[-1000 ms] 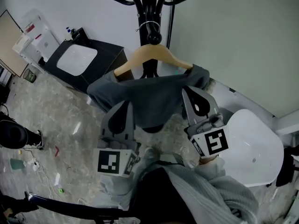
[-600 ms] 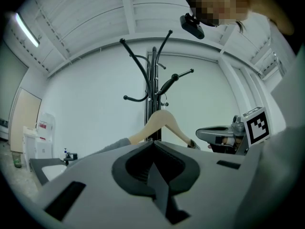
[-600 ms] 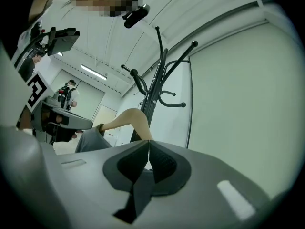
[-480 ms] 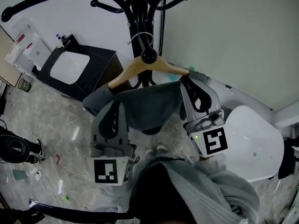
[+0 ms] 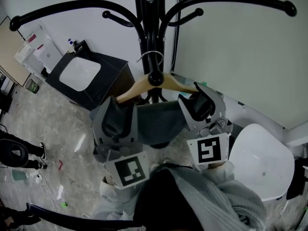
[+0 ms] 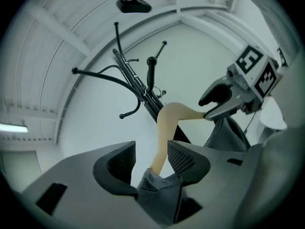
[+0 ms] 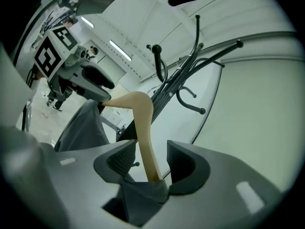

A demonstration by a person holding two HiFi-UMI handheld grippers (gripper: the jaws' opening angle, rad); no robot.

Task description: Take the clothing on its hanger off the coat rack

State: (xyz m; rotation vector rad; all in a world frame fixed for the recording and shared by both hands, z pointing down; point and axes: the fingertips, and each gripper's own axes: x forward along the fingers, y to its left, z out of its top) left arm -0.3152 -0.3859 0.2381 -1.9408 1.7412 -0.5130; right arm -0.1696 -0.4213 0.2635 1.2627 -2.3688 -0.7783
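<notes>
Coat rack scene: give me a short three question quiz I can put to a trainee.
1. True or false: the wooden hanger is already clear of the coat rack.
2. The clothing on it is: A red, B grey, C yellow?
3. What stands between the jaws of the left gripper and the right gripper?
Key: 1 false, its hook is on a peg. 2 B. 3 a hanger arm in each; both grippers' jaws are opening.
</notes>
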